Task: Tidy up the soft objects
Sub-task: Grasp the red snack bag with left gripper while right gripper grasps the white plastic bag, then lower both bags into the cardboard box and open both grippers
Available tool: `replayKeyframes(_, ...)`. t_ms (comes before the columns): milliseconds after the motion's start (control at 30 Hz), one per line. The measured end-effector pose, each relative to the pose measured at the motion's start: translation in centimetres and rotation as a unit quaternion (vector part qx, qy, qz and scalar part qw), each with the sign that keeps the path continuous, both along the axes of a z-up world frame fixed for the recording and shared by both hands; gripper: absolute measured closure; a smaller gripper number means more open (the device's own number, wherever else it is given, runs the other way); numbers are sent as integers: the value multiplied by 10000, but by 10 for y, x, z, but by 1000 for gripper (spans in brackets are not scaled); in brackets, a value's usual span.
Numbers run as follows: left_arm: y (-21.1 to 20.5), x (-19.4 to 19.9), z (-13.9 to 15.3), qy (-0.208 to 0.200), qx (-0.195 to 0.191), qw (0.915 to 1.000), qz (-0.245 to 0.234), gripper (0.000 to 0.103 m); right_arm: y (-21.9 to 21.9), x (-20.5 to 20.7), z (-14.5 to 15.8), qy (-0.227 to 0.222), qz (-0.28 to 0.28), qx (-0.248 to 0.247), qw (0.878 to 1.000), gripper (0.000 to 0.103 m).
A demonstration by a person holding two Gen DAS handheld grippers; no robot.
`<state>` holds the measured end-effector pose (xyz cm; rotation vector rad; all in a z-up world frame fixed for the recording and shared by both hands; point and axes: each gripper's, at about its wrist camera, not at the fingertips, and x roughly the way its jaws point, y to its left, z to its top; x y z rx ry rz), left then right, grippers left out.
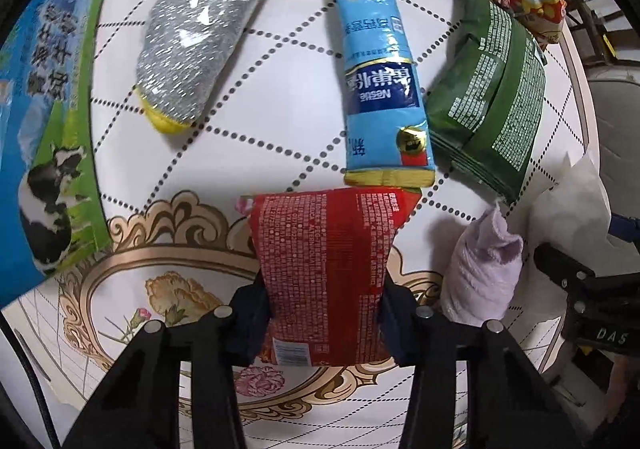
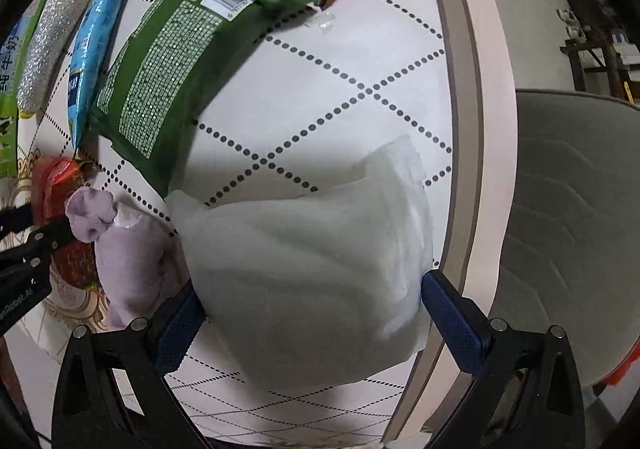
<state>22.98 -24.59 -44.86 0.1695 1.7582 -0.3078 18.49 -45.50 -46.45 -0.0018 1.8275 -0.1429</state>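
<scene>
The left tongs [image 1: 324, 313] are clamped on a red printed pouch [image 1: 324, 269], its sides pinched between the two pads, low over the floral border of the worktop [image 1: 280, 137]. The right tongs [image 2: 312, 309] grip a soft white padded pack [image 2: 308, 265] near the worktop's right rim, a pad pressed into each side. Between the two lies a lilac cloth bundle [image 2: 128, 249], touching the white pack. Just beyond the red pouch lie a blue Nestlé bag [image 1: 380, 61], a green bag [image 1: 492, 89] to its right and a silver glittery roll with yellow ends [image 1: 204, 29] to its left.
</scene>
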Motion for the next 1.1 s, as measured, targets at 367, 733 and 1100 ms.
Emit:
replayKeyframes(367, 60, -40, 83, -512, -393, 9967, 489, 62, 9, -36, 43, -452, -843, 470, 9943, 28)
replayKeyframes(733, 166, 43, 199, -1445, -908, 9770, 1276, 62, 157, 44, 207, -1595, 114, 1477, 9760, 28)
replayKeyframes(1100, 310, 185, 116, -743, -610, 9789, 1804, 62, 341, 211, 183, -1508, 214, 1610, 9751, 28)
